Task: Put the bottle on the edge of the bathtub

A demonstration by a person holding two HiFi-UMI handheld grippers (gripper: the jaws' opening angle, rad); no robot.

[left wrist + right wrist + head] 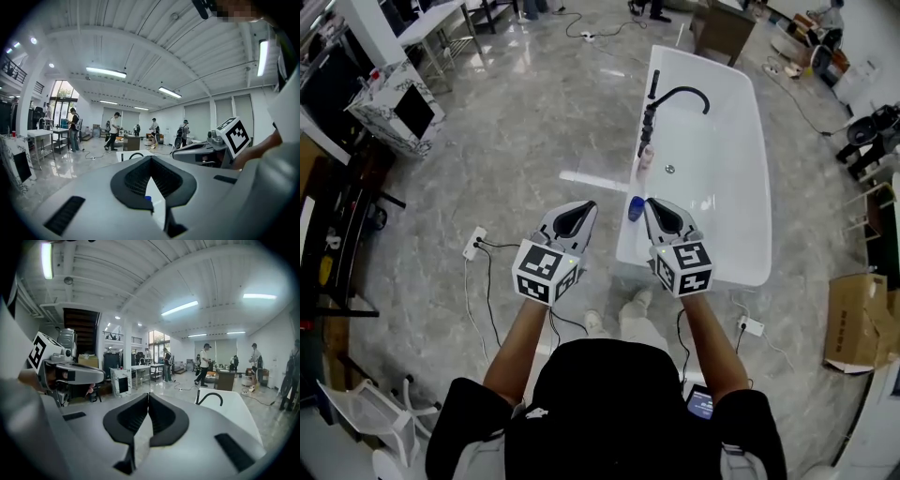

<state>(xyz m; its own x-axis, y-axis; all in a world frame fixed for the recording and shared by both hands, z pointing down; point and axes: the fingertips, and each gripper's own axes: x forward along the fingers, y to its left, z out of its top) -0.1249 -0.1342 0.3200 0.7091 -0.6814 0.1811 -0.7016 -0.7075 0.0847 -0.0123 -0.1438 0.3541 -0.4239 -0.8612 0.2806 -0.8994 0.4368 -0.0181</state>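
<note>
Two grippers are hovering side by side in the head view, above the near end of the white bathtub (741, 112), and I am holding both of them empty. My left gripper (572, 217) is hanging over the grey floor (516, 122) just beside the tub, and my right gripper (664, 217) is hanging over the tub's near corner. The blue bottle (636, 208) is sitting on the tub's rim on the floor side, apart from both sets of fingers and nearer the right ones. Farther along that rim a pale pink bottle (646, 159) is standing beside the black faucet (680, 94). Looking along my left gripper (151, 158), the fingertips are meeting at the front with nothing pressed between them, and the blue bottle (148, 198) is peeking through the hollow behind the tips. Looking along my right gripper (148, 393), the fingers are lying flat against each other, gripping nothing, while the bathtub (239, 408) and its faucet (209, 397) are showing beyond them to the right.
</note>
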